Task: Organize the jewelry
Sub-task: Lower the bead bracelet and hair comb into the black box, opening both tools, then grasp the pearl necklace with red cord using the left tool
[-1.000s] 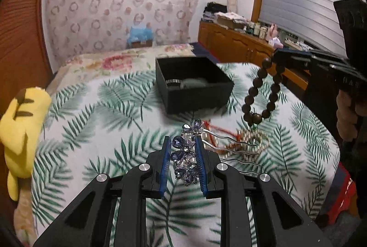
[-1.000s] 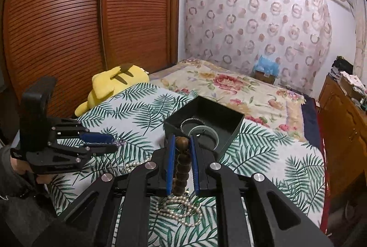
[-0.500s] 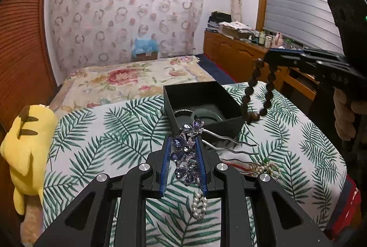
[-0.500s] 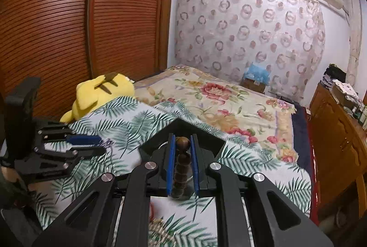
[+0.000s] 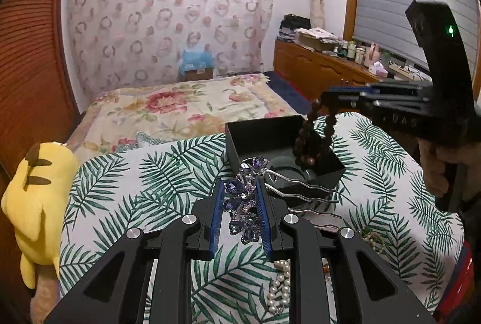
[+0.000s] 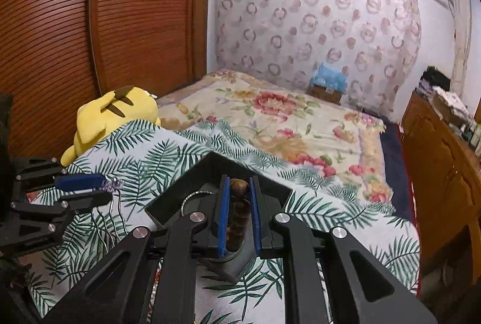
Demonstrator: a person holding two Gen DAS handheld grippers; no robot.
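The right gripper [image 6: 239, 215] has moved over the black box [image 5: 258, 130] and pinches the brown bead bracelet [image 5: 312, 140], which now hangs down inside it; it looks ready to drop; the left gripper [image 5: 240, 211] still squeezes the purple flower hair comb [image 5: 245, 197], waiting near the box.

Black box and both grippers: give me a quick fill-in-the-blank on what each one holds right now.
1. The right gripper is shut on a brown ____ bracelet.
2. That bracelet hangs over the open black ____.
3. The left gripper is shut on a purple jewelled ____.
4. A string of white ____ lies on the leaf-print cloth below the left gripper.

Missing words: bead; box; hair comb; pearls
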